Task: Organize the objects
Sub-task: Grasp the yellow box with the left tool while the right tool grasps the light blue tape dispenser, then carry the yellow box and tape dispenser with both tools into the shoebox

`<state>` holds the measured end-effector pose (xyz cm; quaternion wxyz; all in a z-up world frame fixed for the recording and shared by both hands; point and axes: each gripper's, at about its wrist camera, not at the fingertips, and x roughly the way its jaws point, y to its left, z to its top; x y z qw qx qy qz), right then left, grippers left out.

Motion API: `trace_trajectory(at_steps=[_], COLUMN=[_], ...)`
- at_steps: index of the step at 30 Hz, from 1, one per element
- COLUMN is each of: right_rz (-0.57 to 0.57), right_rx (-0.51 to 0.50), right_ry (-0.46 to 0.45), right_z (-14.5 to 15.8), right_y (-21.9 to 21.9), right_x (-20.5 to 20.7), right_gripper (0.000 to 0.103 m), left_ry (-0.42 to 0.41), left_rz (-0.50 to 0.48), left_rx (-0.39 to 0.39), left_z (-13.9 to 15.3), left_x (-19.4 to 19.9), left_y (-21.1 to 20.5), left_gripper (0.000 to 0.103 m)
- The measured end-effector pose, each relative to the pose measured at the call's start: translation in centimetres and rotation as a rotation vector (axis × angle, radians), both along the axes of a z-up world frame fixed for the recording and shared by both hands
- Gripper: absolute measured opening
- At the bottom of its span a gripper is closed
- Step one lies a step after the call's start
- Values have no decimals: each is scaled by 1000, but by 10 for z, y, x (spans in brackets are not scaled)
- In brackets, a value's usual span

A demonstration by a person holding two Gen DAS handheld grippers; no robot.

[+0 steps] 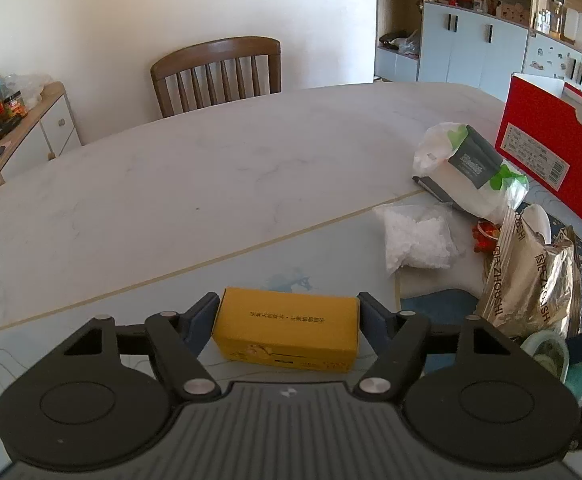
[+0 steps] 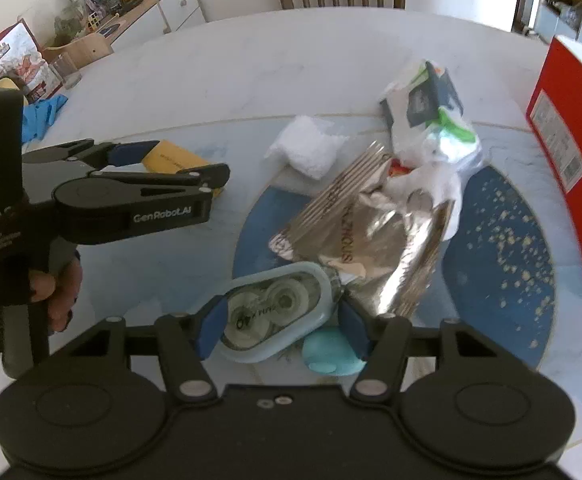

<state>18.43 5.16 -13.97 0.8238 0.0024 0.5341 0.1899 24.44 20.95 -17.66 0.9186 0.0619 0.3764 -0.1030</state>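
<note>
A yellow cardboard box lies on the table between the fingers of my left gripper, whose blue pads sit against both its ends. In the right wrist view the left gripper holds that yellow box at left. My right gripper straddles a pale-blue correction tape dispenser; its pads stand at the dispenser's sides, contact is unclear. A turquoise piece lies just beside it.
A gold foil bag, a white granule packet, a plastic bag with a grey pouch and a red box crowd the table's right. A wooden chair stands behind the marble table.
</note>
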Motion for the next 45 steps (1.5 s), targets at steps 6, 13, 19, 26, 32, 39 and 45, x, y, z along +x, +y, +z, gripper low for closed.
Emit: trace_trajectory(at_steps=[6, 13, 19, 26, 32, 39, 45], right_rz=[64, 136, 185, 226, 240, 244, 266], right_rx=[19, 9, -70, -164, -156, -121, -84], right_ry=[31, -3, -53, -107, -129, -162, -202], right_z=[-8, -10, -15, -20, -21, -8, 15], right_y=[12, 30, 47, 57, 55, 44, 24], right_x=[-3, -10, -11, -18, -22, -27, -43], right_gripper=[61, 92, 91, 81, 80, 80, 80], left_ry=[1, 17, 12, 5, 7, 21, 20], left_rz=[0, 10, 2, 3, 12, 25, 50], left_rx=[-2, -24, -16, -15, -14, -24, -57], left_z=[0, 0, 0, -1, 0, 4, 25], left_x=[0, 1, 1, -1, -5, -19, -36], left_y=[1, 4, 4, 4, 5, 8, 8], left_gripper=[74, 74, 74, 73, 73, 73, 73])
